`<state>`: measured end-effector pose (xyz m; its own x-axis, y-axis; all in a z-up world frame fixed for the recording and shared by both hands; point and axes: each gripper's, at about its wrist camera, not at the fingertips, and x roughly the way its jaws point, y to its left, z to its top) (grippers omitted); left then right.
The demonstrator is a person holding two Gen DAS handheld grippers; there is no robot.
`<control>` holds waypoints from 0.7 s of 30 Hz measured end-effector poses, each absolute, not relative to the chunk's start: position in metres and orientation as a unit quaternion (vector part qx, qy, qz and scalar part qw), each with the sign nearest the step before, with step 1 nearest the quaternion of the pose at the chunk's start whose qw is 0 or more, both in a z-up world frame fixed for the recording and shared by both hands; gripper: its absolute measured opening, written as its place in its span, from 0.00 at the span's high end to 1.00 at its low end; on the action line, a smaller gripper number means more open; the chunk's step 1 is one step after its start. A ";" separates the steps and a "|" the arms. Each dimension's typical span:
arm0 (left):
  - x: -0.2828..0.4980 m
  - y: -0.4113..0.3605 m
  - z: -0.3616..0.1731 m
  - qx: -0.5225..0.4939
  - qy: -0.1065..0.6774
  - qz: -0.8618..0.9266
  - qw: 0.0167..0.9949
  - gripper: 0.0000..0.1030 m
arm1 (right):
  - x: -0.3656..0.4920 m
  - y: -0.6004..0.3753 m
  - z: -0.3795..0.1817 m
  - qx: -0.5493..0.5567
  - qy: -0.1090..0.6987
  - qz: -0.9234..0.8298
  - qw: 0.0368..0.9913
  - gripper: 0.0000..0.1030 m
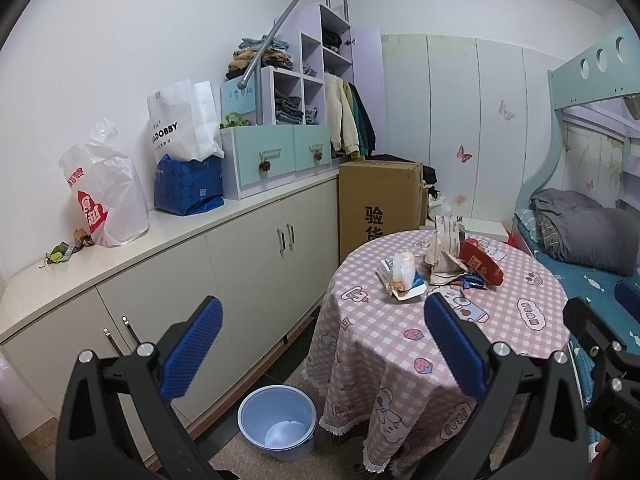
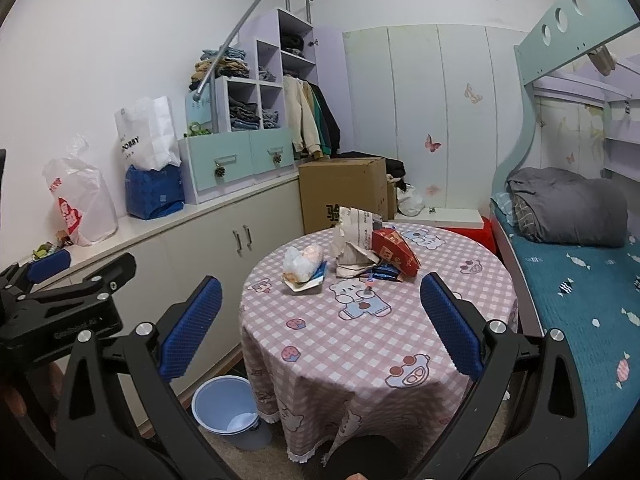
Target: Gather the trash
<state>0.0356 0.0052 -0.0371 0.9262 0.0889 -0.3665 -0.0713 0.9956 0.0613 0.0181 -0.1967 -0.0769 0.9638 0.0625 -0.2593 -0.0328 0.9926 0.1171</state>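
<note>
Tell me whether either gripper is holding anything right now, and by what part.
Nothing is held. The left gripper and right gripper are both wide open with nothing between their pads, short of the trash on the table.

My left gripper (image 1: 323, 344) is held level, jaws spread wide, nothing between the blue pads. My right gripper (image 2: 321, 326) sits just beside it, equally wide and empty. A fingertip (image 2: 14, 402), probably the left hand's, shows dimly at the right view's edge.
</note>
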 end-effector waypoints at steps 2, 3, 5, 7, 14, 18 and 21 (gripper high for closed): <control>0.043 0.004 -0.040 0.028 0.195 0.038 0.980 0.04 | 0.026 -0.197 -0.080 0.058 0.140 0.022 0.988 0.06; 0.046 0.003 -0.042 0.030 0.199 0.036 0.979 0.04 | 0.030 -0.198 -0.082 0.059 0.145 0.022 0.987 0.06; 0.056 0.000 -0.048 0.034 0.211 0.032 0.976 0.04 | 0.041 -0.202 -0.088 0.063 0.154 0.020 0.986 0.06; 0.069 -0.003 -0.054 0.038 0.226 0.025 0.973 0.04 | 0.051 -0.204 -0.094 0.065 0.163 0.016 0.984 0.06; 0.116 -0.017 -0.073 0.036 0.259 -0.012 0.965 0.04 | 0.092 -0.225 -0.111 0.071 0.188 -0.001 0.980 0.06; 0.153 -0.028 -0.085 0.026 0.278 -0.041 0.959 0.04 | 0.122 -0.244 -0.122 0.078 0.205 -0.025 0.975 0.06; 0.183 -0.041 -0.095 0.037 0.289 -0.060 0.955 0.04 | 0.146 -0.257 -0.133 0.082 0.221 -0.039 0.971 0.06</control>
<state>0.1828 -0.0406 -0.0949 0.8258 -0.0930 -0.5562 0.1356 0.9901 0.0358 0.1464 -0.2574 -0.1332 0.8998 -0.0388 -0.4346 0.1110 0.9836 0.1421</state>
